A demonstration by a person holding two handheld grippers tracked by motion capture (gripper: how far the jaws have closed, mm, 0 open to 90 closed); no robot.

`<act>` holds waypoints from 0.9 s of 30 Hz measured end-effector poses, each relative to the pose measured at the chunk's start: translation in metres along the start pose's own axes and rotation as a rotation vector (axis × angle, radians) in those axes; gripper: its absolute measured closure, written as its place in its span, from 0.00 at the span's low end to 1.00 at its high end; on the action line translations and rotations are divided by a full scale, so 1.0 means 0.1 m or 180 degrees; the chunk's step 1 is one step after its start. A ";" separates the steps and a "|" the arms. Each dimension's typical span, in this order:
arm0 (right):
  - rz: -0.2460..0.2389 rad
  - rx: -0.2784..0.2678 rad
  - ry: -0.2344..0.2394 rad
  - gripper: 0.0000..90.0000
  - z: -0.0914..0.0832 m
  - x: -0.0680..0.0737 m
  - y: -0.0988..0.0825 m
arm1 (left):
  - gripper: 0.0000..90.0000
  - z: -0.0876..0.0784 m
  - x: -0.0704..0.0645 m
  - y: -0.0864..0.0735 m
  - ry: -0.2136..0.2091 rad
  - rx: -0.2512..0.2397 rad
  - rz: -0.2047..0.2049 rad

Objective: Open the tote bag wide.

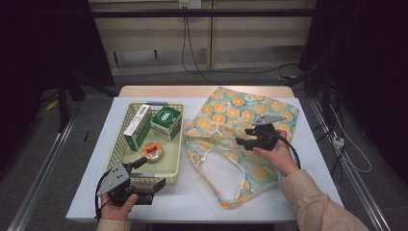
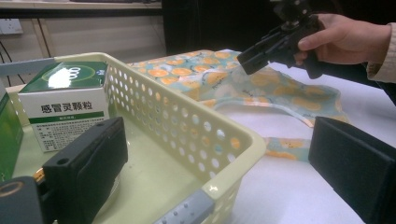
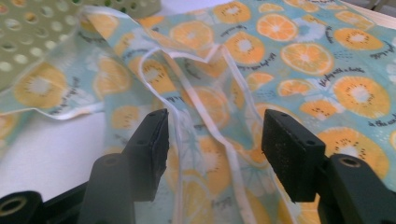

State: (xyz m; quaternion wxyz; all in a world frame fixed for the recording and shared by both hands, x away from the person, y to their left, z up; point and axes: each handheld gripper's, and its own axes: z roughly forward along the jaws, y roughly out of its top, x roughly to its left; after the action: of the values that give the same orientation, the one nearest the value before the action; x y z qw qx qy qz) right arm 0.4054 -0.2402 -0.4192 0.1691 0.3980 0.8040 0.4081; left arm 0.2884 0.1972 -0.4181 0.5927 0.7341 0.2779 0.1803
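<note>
The right claw (image 1: pixel 246 136) hung open over the orange-print bag (image 1: pixel 269 108), its pads clear of the cloth below them. The left claw (image 1: pixel 150 177) stood open astride the basket (image 1: pixel 176 144) wall at the near end. Both rested on a white table (image 1: pixel 308 159), grey floor and dark room beyond

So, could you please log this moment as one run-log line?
left gripper: open, astride basket near corner | right gripper: open above fruit-print bag, holding nothing | in basket: two boxes, round tin
</note>
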 end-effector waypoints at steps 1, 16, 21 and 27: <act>-0.0027 -0.0004 0.0001 0.46 -0.02 0.02 0.01 | 0.05 0.00 0.00 0.00 0.0000 -0.0001 -0.0005; -0.0199 -0.0032 0.0331 0.82 -0.11 0.21 0.07 | 0.05 0.01 -0.01 -0.01 -0.0011 0.0006 -0.0006; -0.0269 -0.0040 0.0596 1.00 -0.11 0.31 0.08 | 0.05 0.01 -0.01 -0.01 -0.0018 0.0018 0.0004; -0.0254 0.0108 0.0693 1.00 0.03 0.33 -0.03 | 0.05 0.01 -0.01 -0.01 -0.0026 0.0020 -0.0009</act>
State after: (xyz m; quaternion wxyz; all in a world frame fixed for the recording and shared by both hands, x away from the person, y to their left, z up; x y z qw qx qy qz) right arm 0.3855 -0.2138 -0.4217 0.0901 0.3218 0.8396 0.4282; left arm 0.2879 0.1953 -0.4191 0.5918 0.7363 0.2770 0.1756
